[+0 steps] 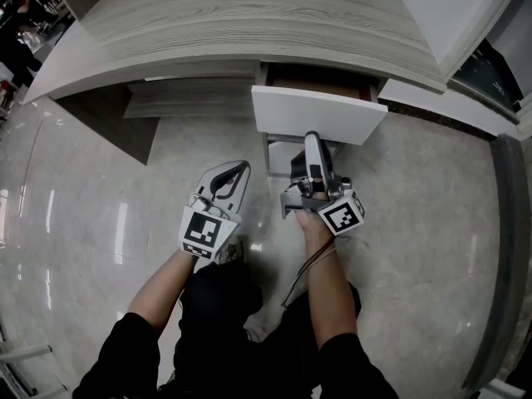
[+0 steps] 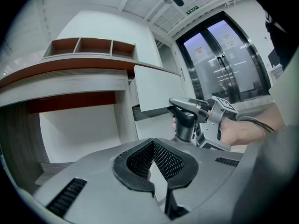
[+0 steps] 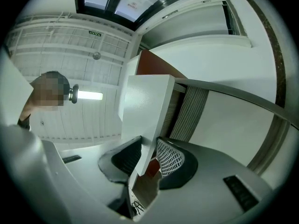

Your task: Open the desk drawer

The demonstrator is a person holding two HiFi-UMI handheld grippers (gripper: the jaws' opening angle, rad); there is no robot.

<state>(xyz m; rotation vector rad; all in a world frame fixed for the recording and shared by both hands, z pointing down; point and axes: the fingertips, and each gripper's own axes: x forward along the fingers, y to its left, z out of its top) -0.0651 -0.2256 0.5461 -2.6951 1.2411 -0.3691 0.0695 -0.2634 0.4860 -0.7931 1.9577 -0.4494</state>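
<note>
— Pale glossy floor (image 1: 83,181) fills the head view, and a wood-grain desk (image 1: 249,15) curves across the top. Where does the drawer sit?

— The drawer (image 1: 320,113) hangs under the desk's right part. Its white front stands partly out from the desk edge, and a dark gap shows behind it.

— And the right gripper?

— The right gripper (image 1: 312,140) reaches up from below to the bottom edge of that front. In its own view the white panel (image 3: 145,106) runs down between the fingers (image 3: 170,157), which are clamped on it, one dark pad on each face.

— What about the left one?

— The left gripper (image 1: 241,166) hovers over the floor, left of the drawer and apart from it. Its fingers (image 2: 166,160) meet at the tips, with nothing between them. Its view also shows the right gripper (image 2: 180,104) at the drawer's lower edge (image 2: 156,87).

— Anything else around?

— Open shelf boxes (image 2: 93,45) stand on the desk, and glass doors (image 2: 224,55) stand at the far right. Both of the person's forearms come up from the bottom of the head view in dark sleeves.
</note>
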